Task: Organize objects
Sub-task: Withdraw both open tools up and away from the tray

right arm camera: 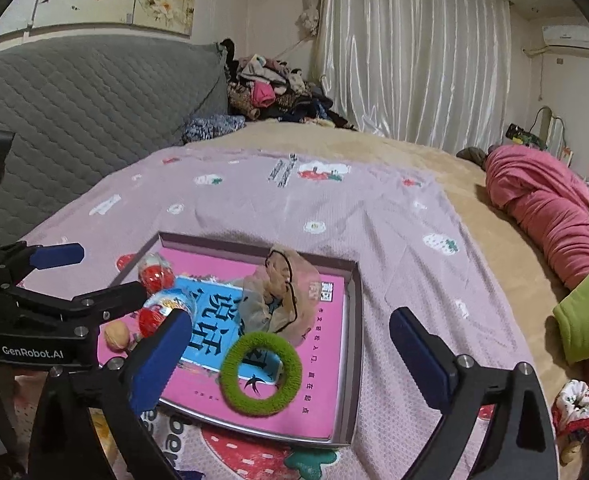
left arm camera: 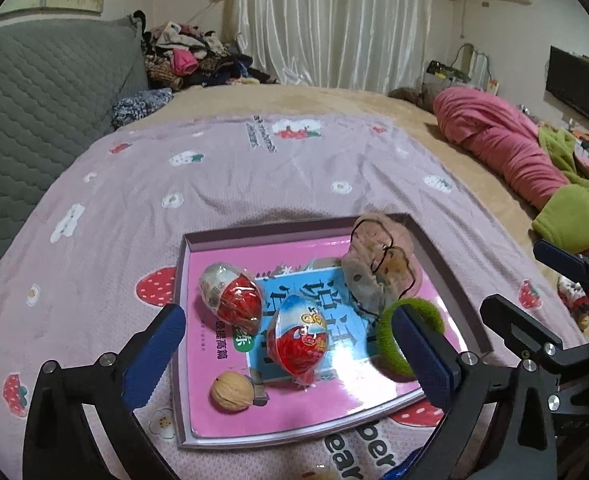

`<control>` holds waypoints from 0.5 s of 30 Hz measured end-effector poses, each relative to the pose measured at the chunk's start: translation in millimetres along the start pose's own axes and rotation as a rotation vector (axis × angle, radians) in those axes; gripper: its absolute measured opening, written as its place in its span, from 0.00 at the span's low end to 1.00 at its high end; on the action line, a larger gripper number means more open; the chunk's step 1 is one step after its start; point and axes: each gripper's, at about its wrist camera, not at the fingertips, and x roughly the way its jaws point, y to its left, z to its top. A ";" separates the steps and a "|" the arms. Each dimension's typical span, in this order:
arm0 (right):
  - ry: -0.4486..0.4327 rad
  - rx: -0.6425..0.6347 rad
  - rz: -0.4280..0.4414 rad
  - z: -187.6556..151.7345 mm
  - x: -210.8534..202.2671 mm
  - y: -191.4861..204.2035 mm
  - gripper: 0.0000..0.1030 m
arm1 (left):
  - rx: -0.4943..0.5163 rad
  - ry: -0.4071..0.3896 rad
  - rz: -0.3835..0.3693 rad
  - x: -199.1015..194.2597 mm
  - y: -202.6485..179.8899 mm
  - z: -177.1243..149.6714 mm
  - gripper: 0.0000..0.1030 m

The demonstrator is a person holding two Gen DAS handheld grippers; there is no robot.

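A shallow box lid (left arm camera: 450,280) (right arm camera: 354,320) lined with a pink and blue book lies on the bed. In it are two red and white toy eggs (left arm camera: 232,292) (left arm camera: 298,340) (right arm camera: 154,274), a walnut (left arm camera: 231,392) (right arm camera: 116,336), a pinkish fabric hair tie (left arm camera: 378,268) (right arm camera: 282,292) and a green fuzzy hair ring (left arm camera: 390,336) (right arm camera: 260,374). My left gripper (left arm camera: 290,356) is open over the eggs and holds nothing. My right gripper (right arm camera: 290,356) is open above the green ring and holds nothing.
The box lies on a lilac strawberry-print sheet (left arm camera: 214,184) (right arm camera: 334,208). A grey headboard (left arm camera: 34,92) is at the left, clothes (left arm camera: 190,56) are piled at the back, pink and green bedding (left arm camera: 514,152) (right arm camera: 582,320) lies at the right. A floral scrunchie (right arm camera: 576,408) lies near the right edge.
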 end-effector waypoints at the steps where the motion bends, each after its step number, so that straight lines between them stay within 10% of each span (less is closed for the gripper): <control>1: -0.007 -0.005 0.003 1.6 -5.7 2.2 0.97 | -0.004 -0.007 -0.002 -3.3 0.5 0.5 1.00; 15: -0.044 0.025 -0.010 1.7 -83.7 7.7 0.99 | -0.094 -0.058 0.048 -72.1 23.1 -13.8 1.00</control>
